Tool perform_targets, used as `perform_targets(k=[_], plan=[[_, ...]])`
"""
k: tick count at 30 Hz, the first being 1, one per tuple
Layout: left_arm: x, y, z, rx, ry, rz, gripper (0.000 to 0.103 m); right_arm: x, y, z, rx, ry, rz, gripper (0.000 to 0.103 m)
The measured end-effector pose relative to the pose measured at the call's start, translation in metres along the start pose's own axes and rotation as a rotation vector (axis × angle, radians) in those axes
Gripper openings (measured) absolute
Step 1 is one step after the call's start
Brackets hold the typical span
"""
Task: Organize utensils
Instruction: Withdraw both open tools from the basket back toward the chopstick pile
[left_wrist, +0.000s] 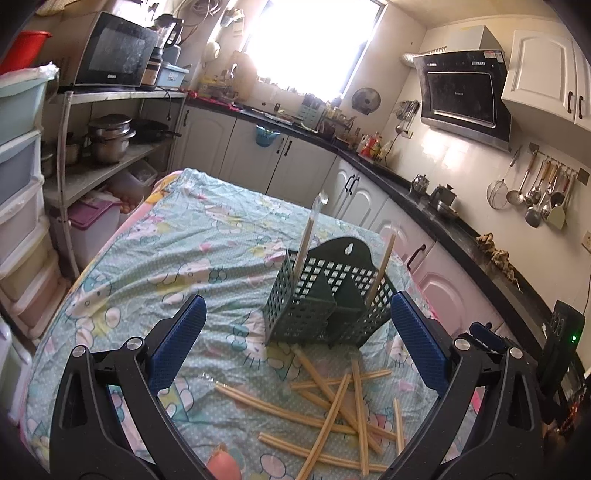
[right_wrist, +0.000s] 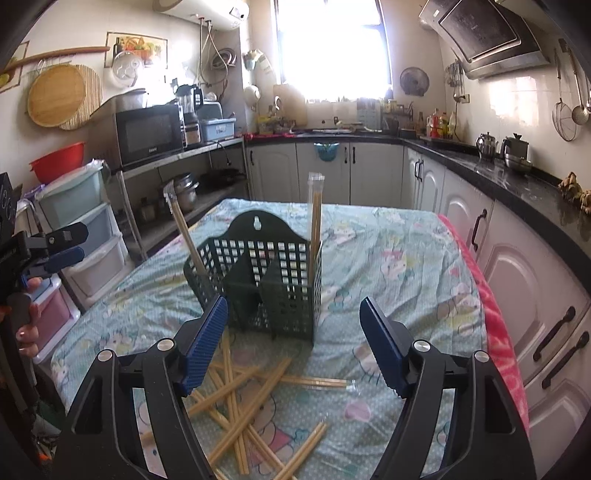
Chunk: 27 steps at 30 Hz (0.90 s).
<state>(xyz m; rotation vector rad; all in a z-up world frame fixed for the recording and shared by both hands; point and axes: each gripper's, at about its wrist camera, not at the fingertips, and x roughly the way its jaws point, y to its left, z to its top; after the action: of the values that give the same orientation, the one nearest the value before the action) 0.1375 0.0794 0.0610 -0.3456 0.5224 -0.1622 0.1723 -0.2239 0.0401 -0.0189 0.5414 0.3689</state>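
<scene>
Left gripper: I see jaws wide, empty.
Right gripper: wide, empty.
Chopsticks: scattered just before the green basket; two stand inside.
Writing: microwave brand unreadable.

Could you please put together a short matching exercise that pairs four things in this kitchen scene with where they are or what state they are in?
Things:
1. green holder
2. loose chopsticks
3. two wrapped chopsticks
4. right tool

Places or states:
A. lying in a crossed heap on the cloth, in front of the holder
B. open, nothing between its blue pads
C. standing upright on the patterned cloth
D. standing in the holder's outer compartments, one at each end

Pairs: 1-C, 2-A, 3-D, 4-B
</scene>
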Motion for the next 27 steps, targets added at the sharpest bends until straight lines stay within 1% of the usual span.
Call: perform_targets(k=[6, 15, 23, 27], plan=[[0.003, -0.001, -0.013, 0.009, 0.036, 0.003, 0.092, 0.004, -0.002, -0.016, -0.003, 0.046, -0.005, 0.072], [0.02, 0.001, -0.038, 0.015, 0.121, 0.015, 0.092, 0.014, -0.007, -0.035, 0.011, 0.114, -0.015, 0.072], [0.04, 0.008, -0.06, 0.007, 0.201, 0.037, 0.092, 0.035, -0.012, -0.058, 0.035, 0.216, -0.028, 0.072], [0.05, 0.013, -0.073, -0.004, 0.25, 0.041, 0.092, 0.042, -0.013, -0.067, 0.041, 0.247, -0.027, 0.072]])
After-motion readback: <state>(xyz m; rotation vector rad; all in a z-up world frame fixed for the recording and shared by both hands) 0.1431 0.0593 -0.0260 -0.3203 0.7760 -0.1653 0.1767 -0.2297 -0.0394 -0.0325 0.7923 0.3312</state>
